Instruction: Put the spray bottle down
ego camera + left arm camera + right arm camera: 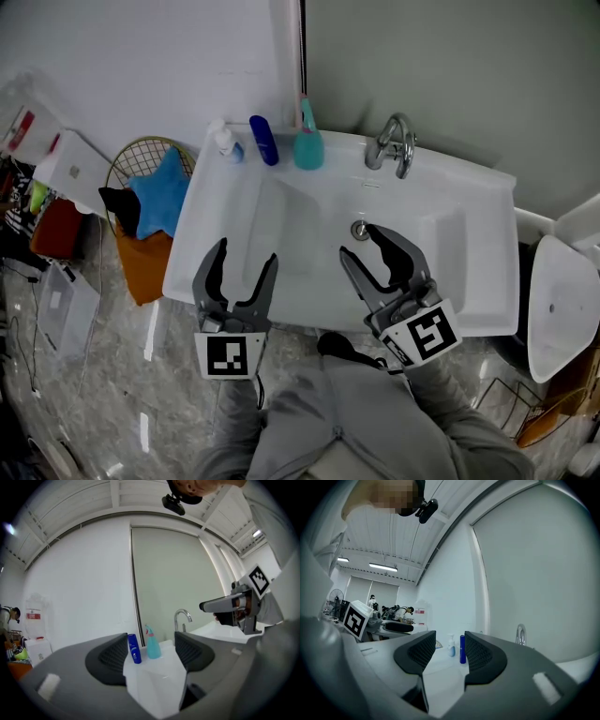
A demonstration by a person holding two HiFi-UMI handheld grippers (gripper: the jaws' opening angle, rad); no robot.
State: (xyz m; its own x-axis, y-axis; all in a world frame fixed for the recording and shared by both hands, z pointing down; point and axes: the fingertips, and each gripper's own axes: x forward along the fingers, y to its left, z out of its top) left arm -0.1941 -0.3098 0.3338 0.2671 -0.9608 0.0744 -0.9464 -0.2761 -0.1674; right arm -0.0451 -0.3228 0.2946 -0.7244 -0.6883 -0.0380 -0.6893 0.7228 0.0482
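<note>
Left gripper (246,253) and right gripper (357,240) both gape empty; a careless swing toward twelve o'clock could topple the spray bottle (308,145) standing there.

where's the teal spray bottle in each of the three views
Head view: the spray bottle stands top centre on the back rim of the sink, between the dark blue bottle and the faucet.
Left gripper view: the spray bottle is low centre, just right of the dark blue bottle.
Right gripper view: not visible.
Shared landmark: the dark blue bottle shows in all three views.
</note>
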